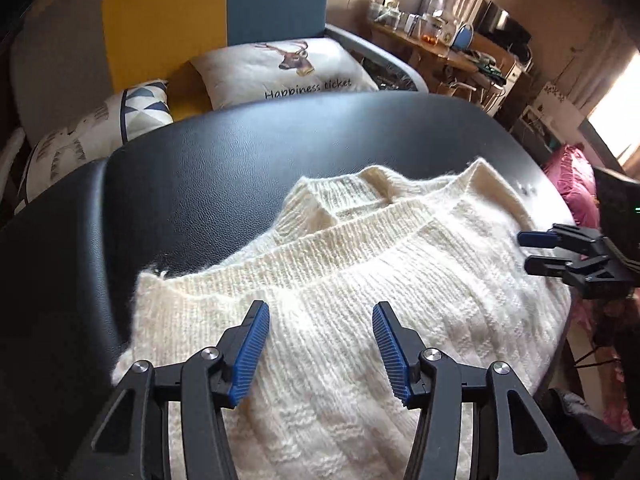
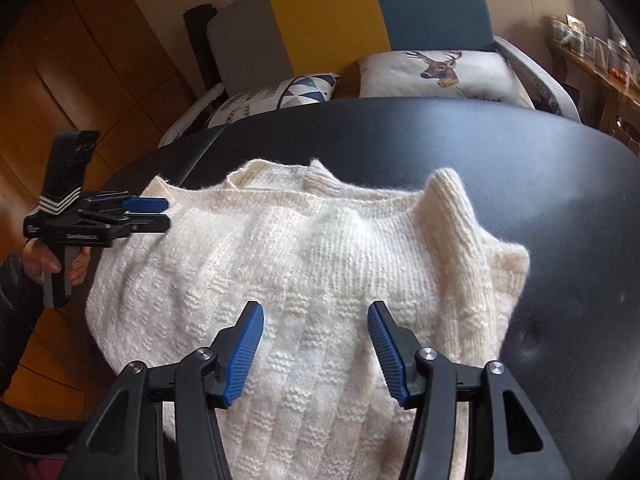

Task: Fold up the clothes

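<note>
A cream knitted sweater lies spread on a black padded table, collar on the far side. The left gripper hangs over the knit, its blue-padded fingers apart with nothing pinched between them; the sweater's body fills the gap and runs beyond both fingertips. The right gripper points down over the same garment, its jaws likewise parted and empty, with a raised fold of knit just beyond its right finger. In the right wrist view a hand in a dark sleeve grips the left tool's handle at the sweater's edge. No container shows.
</note>
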Motion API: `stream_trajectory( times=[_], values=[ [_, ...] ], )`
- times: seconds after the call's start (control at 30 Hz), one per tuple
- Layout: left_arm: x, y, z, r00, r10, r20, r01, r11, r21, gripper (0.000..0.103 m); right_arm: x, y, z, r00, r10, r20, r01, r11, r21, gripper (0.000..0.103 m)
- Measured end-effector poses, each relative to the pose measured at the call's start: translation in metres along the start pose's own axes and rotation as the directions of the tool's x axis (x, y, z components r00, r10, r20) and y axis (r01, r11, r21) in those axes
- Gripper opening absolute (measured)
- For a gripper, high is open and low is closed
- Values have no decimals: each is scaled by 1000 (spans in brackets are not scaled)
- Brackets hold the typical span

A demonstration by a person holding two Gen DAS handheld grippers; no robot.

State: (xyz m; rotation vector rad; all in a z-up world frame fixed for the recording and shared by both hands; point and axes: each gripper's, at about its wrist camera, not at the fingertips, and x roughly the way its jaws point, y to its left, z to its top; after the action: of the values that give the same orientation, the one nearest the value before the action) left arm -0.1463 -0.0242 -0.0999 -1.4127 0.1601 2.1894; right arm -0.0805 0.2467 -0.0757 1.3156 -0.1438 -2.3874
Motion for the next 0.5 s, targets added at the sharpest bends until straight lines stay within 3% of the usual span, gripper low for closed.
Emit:
stream_trajectory(
  times=[0.1,0.17,0.23,0.37,0.4,0.43,0.47,0.5],
  values=[
    [7,4,-4,1000,-9,-5,8,1000,-25,50,12,13,15,999,-31,-23,29,998,-62,56],
    [7,6,-8,1000,-15,8,15,999,-43,37,27,18,22,997,-52,-54,48,996,-79,56],
    [5,10,-13,999,-24,30,26,997,-73,17,44,21,27,993,-79,-86,71,993,-89,56],
    [1,15,-27,995,-21,102,34,991,-128,10,68,26,31,987,-117,-112,105,989,-106,59],
    [-2,13,-29,992,-11,126,27,991,-130,9,69,30,29,986,-131,-106,116,984,-139,56],
    [-5,11,-32,989,0,151,19,991,-129,8,67,33,27,986,-139,-94,123,979,-161,46],
    [-9,8,-34,984,11,176,12,992,-128,8,66,34,26,987,-134,-88,119,981,-155,28],
    [-12,5,-37,979,22,200,4,992,-128,7,65,35,25,988,-131,-81,118,981,-153,23]
  ],
)
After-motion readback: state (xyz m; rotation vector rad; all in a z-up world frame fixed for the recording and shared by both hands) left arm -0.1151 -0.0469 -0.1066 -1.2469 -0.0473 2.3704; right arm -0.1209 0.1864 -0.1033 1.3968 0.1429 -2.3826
